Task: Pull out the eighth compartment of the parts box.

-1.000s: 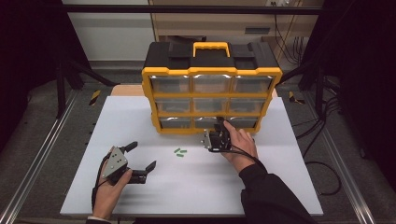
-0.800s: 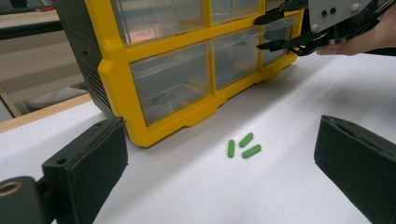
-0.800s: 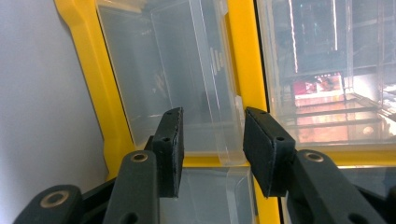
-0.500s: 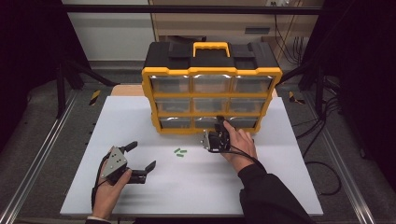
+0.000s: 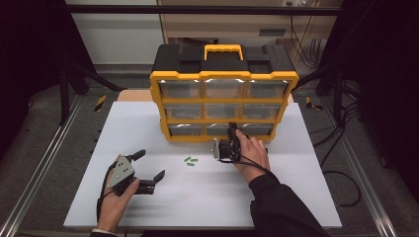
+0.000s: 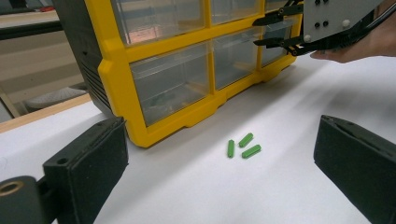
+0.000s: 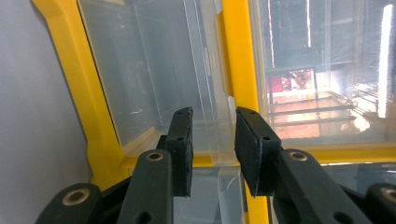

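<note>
From the high view, the yellow-and-black plastic drawer cabinet (image 5: 224, 94) stands at the back of the white worktop (image 5: 207, 197), all drawers apparently closed. The right gripper (image 5: 230, 132) is at a bottom-row drawer.

In the left gripper view, three small green plastic pegs (image 6: 243, 146) lie loose; the left gripper (image 6: 219, 177) gapes wide, empty.

In the right gripper view its jaws, just closing, bracket the clear drawer's handle tab (image 7: 217, 135); nothing looks pulled open or stowed yet.

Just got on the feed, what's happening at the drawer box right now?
The right gripper is at the bottom row of the yellow and black drawer cabinet; its jaws have just been closing around the clear plastic drawer's handle, still slightly apart. The left gripper rests open on the white table. Three small green pegs lie loose in front.
</note>
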`<control>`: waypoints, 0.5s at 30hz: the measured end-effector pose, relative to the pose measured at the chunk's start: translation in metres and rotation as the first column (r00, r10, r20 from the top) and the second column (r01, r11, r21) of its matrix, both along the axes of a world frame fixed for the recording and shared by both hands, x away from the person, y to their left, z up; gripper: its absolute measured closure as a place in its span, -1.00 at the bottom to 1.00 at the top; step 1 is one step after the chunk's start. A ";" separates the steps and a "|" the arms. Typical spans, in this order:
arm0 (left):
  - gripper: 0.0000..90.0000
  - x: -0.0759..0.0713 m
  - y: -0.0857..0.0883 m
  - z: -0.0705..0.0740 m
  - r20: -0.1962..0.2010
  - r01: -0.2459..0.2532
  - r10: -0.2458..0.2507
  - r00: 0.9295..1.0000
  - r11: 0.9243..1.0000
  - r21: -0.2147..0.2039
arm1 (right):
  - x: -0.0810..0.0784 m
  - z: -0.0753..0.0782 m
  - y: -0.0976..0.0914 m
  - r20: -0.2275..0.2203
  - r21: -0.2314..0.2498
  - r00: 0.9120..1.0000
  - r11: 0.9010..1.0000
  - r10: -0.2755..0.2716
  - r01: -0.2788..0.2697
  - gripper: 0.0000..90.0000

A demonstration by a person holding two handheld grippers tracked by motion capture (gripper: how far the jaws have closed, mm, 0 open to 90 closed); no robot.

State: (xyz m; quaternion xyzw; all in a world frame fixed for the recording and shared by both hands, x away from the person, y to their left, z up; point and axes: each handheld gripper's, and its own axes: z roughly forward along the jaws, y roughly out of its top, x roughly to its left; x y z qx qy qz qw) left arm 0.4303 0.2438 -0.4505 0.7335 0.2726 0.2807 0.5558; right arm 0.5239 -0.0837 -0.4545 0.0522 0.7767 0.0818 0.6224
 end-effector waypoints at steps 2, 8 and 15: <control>-0.95 0.000 0.000 0.000 0.000 -0.001 0.001 1.000 1.000 -0.002 | 0.000 0.000 0.000 0.007 -0.016 1.000 1.000 -0.007 0.007 0.51; -0.95 0.000 0.000 0.000 0.000 0.001 -0.001 1.000 1.000 -0.003 | 0.000 -0.001 0.001 0.017 -0.001 1.000 1.000 -0.011 0.011 0.59; -0.95 0.000 0.001 0.000 -0.001 0.000 0.000 1.000 1.000 -0.005 | 0.000 0.001 0.002 0.023 -0.028 1.000 0.999 -0.017 0.018 0.63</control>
